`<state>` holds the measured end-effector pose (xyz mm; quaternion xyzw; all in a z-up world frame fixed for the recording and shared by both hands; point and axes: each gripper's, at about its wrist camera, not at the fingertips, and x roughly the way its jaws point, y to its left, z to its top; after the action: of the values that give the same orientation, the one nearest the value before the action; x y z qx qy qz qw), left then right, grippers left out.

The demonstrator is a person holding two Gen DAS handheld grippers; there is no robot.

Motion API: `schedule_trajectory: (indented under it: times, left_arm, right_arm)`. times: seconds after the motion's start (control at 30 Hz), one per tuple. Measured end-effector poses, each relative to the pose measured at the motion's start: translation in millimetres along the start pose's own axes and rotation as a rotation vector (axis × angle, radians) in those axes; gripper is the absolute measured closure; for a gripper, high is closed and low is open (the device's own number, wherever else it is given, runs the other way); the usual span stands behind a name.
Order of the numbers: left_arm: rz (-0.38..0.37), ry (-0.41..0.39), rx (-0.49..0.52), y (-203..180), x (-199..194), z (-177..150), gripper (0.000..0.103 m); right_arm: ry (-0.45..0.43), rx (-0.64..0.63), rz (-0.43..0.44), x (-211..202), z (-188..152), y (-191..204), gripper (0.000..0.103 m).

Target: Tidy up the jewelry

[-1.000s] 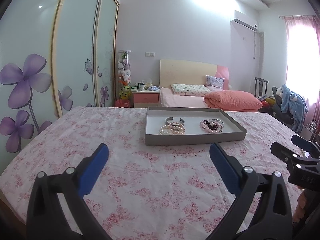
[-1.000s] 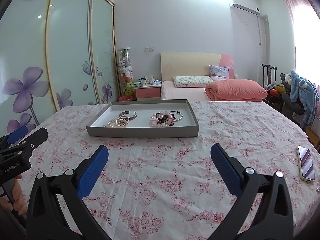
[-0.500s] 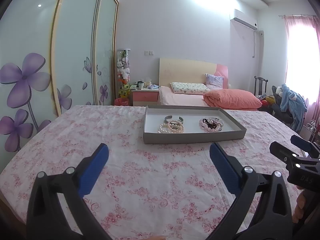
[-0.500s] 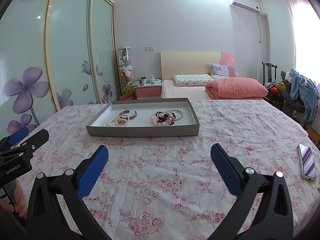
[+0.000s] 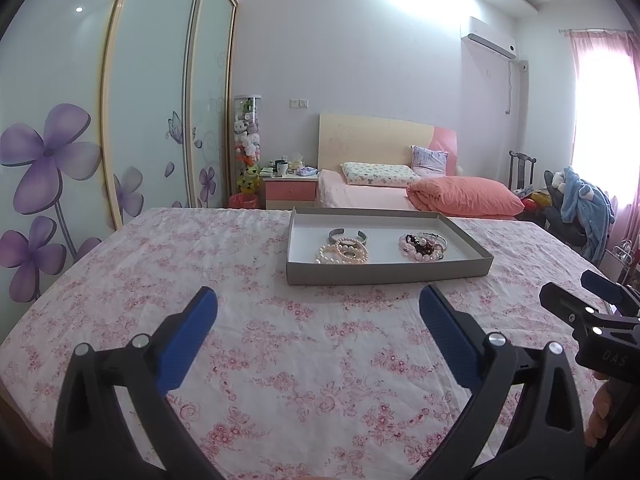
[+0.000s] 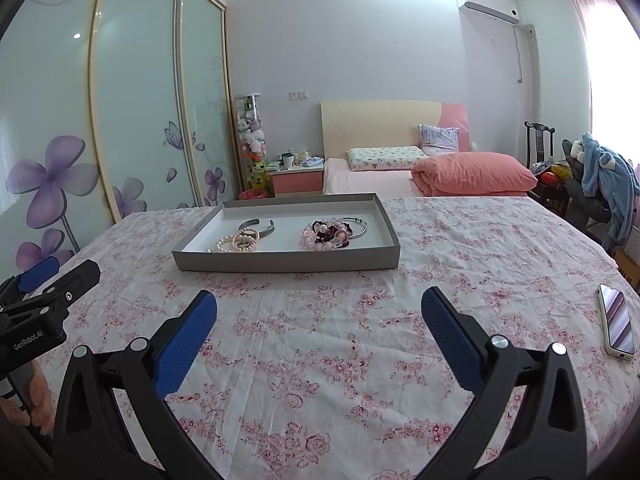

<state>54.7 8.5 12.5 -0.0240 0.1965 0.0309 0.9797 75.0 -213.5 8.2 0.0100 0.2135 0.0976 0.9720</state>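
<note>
A shallow grey tray [image 5: 384, 274] [image 6: 288, 261] lies on the floral-covered table. In it are a pearl bracelet [image 5: 342, 253] [image 6: 237, 243], a silver cuff [image 5: 347, 234] [image 6: 256, 225] behind it, and a pile of pink and dark bead bracelets [image 5: 421, 246] [image 6: 326, 234] with a thin silver bangle [image 6: 355, 226]. My left gripper [image 5: 318, 310] is open and empty, well short of the tray. My right gripper [image 6: 319, 310] is open and empty, also short of the tray. Each gripper shows at the edge of the other's view.
A phone [image 6: 616, 325] lies on the table at the right edge. Behind the table stand a bed with a pink quilt [image 5: 466, 196], a pink nightstand [image 5: 290, 192], sliding wardrobe doors [image 5: 152, 112] at left and a chair with a blue garment [image 5: 582, 204] at right.
Both cameras have risen or tilted slightly, so the tray sits a little lower and closer in view. Both grippers stay open. The jewelry has not moved.
</note>
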Motion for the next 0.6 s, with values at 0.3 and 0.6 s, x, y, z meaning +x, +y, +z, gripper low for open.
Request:
schedule_trajectory:
  times: [0.3, 0.6]
  left_arm:
    - [0.0, 0.002, 0.0, -0.6, 0.6, -0.3, 0.004]
    - [-0.004, 0.006, 0.0, -1.1, 1.6, -1.6, 0.004]
  right_arm:
    - [0.002, 0.001, 0.001, 0.6, 0.5, 0.7, 0.002]
    - [0.002, 0.005, 0.003, 0.2, -0.3, 2.4, 0.002]
